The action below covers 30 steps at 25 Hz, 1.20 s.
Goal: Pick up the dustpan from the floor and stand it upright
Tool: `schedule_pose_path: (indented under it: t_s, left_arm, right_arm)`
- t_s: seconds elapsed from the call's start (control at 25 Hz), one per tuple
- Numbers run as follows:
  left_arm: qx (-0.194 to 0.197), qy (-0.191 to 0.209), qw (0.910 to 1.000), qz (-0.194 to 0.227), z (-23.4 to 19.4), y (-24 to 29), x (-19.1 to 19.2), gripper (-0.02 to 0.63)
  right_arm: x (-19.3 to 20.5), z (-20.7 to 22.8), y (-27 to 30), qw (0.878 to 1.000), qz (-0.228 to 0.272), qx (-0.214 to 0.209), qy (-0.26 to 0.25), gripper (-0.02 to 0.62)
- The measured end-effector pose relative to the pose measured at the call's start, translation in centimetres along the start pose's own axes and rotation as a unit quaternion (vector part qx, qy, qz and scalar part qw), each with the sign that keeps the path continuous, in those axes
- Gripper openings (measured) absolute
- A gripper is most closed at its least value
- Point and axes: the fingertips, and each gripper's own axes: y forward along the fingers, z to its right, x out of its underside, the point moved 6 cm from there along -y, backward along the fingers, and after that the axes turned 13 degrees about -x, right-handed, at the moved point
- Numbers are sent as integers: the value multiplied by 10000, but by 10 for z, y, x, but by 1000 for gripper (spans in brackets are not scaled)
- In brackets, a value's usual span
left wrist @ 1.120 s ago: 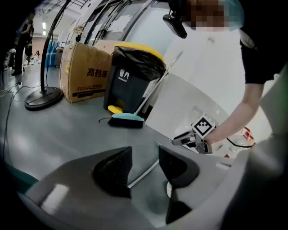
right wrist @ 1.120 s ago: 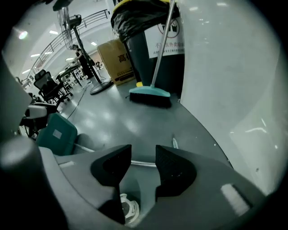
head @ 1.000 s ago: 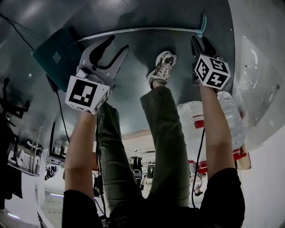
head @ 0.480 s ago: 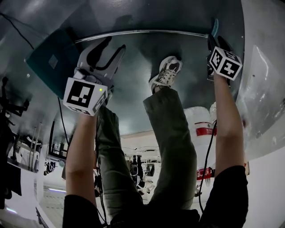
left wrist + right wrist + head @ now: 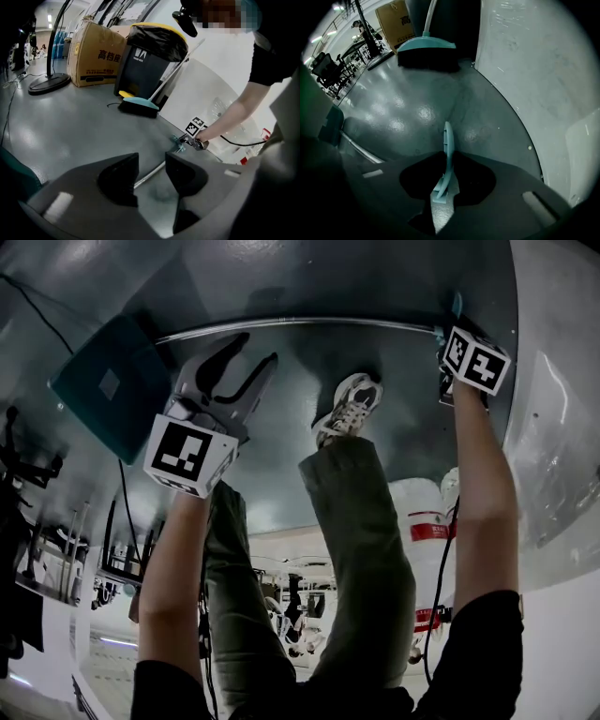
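The dustpan [image 5: 101, 388] is seen flat on the floor [image 5: 309, 277], its teal handle tip [image 5: 448, 133] clamped between the just-closing jaws of the right gripper [image 5: 446, 158], while the left gripper [image 5: 151, 164] is held apart above the shaft [image 5: 146, 175], so lifting and uprighting are judged left.

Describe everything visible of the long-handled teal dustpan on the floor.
The long-handled teal plastic dustpan lies on the glossy grey floor. Its square pan sits at the left of the head view; a thin silver metal pole runs rightward to a teal plastic end grip. The right hand-held gripper, its jaws just closed in, pinches that grip. The open left hand-held gripper hovers by the pole, apparently not touching.
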Motion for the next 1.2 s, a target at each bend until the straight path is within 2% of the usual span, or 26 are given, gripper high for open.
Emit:
schedule_pose_path:
  t_s: [0.08,0.24,0.64,1.0,1.2]
  left_arm:
    - [22,-39,10000,-69,4,1,0,213]
    - [57,18,9999,105,6,4,-3,213]
    - [180,164,9992,321,3,-17,-30,212]
    - [157,277,9973,661,-3,-78,-65,210]
    - [137,116,9961,861,-7,-115,-78,152]
  right_arm:
    - [2,0,1,10000,-11,28,-6,67]
    - [2,-1,-3,10000,-79,50,34,63]
    - [-22,-25,-63,9988,448,149,-103,63]
    - [-69,-77,-153,9928,840,539,-669,63]
    - [-89,-106,-202,9880,968,695,-980,63]
